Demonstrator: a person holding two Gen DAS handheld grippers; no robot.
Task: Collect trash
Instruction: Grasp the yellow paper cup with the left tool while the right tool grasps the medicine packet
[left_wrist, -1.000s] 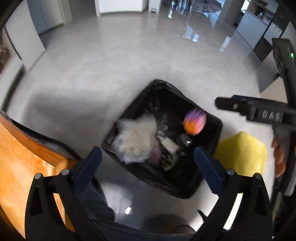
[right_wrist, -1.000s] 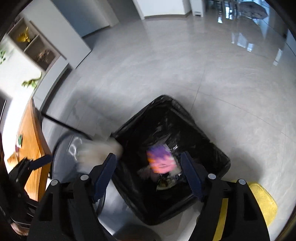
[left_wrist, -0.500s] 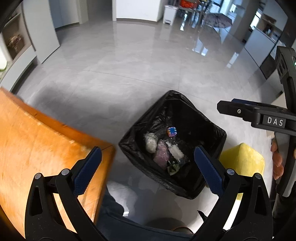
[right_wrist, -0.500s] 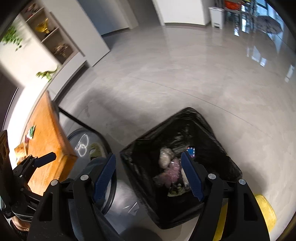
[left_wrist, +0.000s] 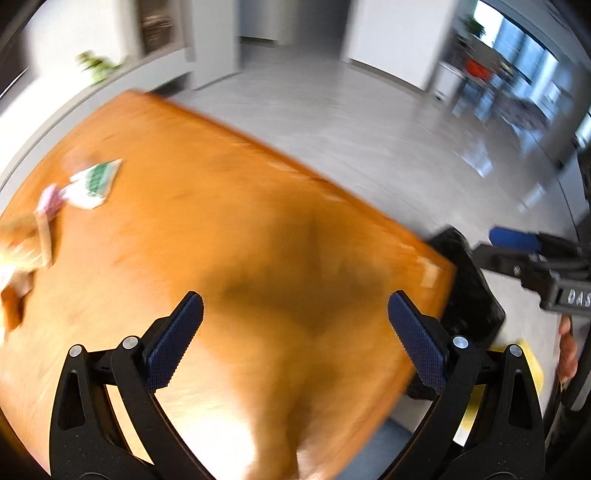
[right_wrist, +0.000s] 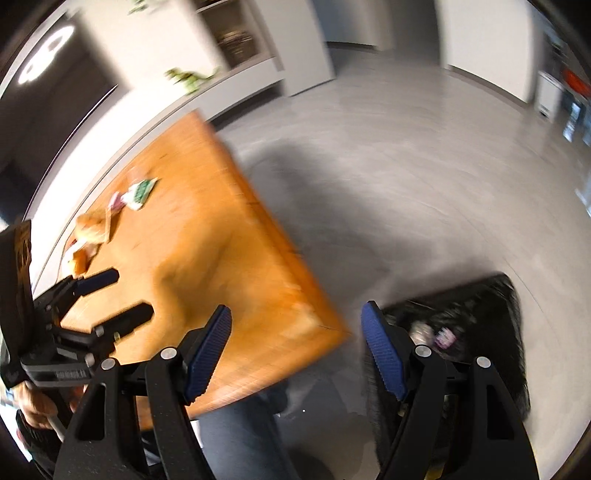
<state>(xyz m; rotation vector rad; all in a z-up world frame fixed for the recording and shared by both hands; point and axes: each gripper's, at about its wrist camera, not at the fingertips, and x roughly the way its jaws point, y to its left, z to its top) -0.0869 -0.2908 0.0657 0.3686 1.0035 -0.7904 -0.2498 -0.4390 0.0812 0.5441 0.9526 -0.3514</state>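
Left wrist view: both tools empty over the orange table

Left wrist view looks down on a smooth orange wooden table (left_wrist: 229, 206), and the left gripper (left_wrist: 295, 343) hangs above it with its blue-padded jaws spread wide and nothing between them. Trash lies at the table's far left: a white and green paper packet (left_wrist: 94, 182), a small pink wrapper (left_wrist: 50, 199) touching it, and blurred tan crumpled paper (left_wrist: 22, 240) at the table's left edge. Past the table's right corner, on the grey tiled floor (left_wrist: 369, 122), sits a black bag-lined bin (left_wrist: 469, 295). In the right wrist view the right gripper (right_wrist: 295, 350) hovers over that same corner, jaws wide apart and gripping nothing, with the bin just right of the table holding small pale and pink scraps (right_wrist: 441, 338). Both views are motion-blurred
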